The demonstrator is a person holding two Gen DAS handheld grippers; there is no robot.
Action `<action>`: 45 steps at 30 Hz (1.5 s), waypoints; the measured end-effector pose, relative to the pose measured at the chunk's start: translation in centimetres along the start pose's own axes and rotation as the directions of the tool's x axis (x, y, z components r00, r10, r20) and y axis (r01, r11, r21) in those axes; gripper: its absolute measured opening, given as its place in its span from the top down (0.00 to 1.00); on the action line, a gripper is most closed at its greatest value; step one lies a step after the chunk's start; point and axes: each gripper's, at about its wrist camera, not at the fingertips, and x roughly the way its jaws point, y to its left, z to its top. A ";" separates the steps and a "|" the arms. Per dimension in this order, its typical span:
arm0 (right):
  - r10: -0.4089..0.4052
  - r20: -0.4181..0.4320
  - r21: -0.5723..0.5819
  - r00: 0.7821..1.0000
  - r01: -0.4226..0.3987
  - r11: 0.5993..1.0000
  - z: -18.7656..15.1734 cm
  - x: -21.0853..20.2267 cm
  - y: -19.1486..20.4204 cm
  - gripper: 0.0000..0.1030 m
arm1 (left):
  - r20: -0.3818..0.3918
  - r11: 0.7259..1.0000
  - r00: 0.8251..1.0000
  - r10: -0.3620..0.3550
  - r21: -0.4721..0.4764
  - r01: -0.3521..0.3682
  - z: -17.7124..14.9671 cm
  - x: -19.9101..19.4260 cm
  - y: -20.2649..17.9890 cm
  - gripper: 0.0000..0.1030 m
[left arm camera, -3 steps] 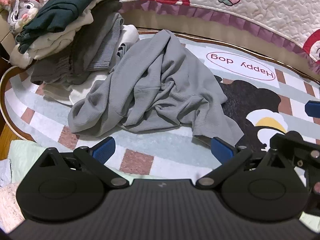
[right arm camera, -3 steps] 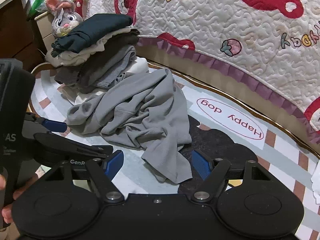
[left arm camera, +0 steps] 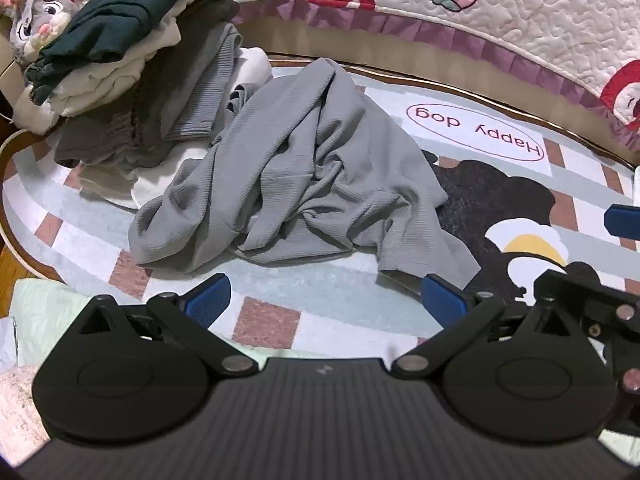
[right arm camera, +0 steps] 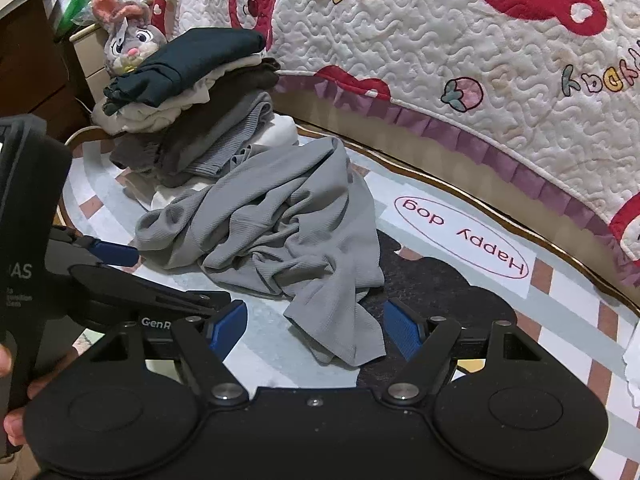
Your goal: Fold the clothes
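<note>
My left gripper (left arm camera: 324,296) and right gripper (right arm camera: 314,326) both gape wide and hold nothing. The crumpled grey garment (left arm camera: 304,176) lies just ahead of them on the patterned rug (left arm camera: 280,280). A stack of folded clothes (left arm camera: 132,52) touches the garment's far left edge, and a quilted bedspread (right arm camera: 440,60) hangs beyond it

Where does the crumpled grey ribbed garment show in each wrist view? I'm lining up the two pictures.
Left wrist: crumpled grey ribbed garment fills the centre, just beyond the open left gripper.
Right wrist: centre-left, its near end between the open right gripper fingers.
Shared landmark: the "Happy dog" oval on the rug, right of the garment.
</note>
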 end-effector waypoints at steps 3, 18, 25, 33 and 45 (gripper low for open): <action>-0.004 -0.001 0.002 1.000 0.004 1.000 0.1 -0.1 0.1 0.23 | -0.032 0.999 0.999 -0.038 0.005 0.038 0.4 -0.1 0.1 0.00; -0.005 -0.034 0.015 0.999 0.006 1.000 -0.2 0.8 -0.4 0.22 | -0.011 0.999 0.999 -0.031 -0.007 0.031 0.2 -0.1 1.2 0.00; -0.013 -0.062 0.036 0.998 0.015 0.999 -0.7 1.6 -0.5 0.21 | -0.016 0.999 0.999 -0.048 -0.016 0.047 0.2 0.3 1.1 0.00; 0.006 -0.058 0.054 0.998 -0.003 0.999 -0.6 1.6 -0.7 0.21 | -0.014 0.999 0.999 -0.033 -0.023 0.032 0.2 0.3 1.1 0.00; 0.000 -0.074 0.052 0.997 0.004 0.999 -0.6 1.9 -0.6 0.20 | -0.013 0.998 0.999 -0.052 -0.023 0.052 0.0 0.5 1.2 0.00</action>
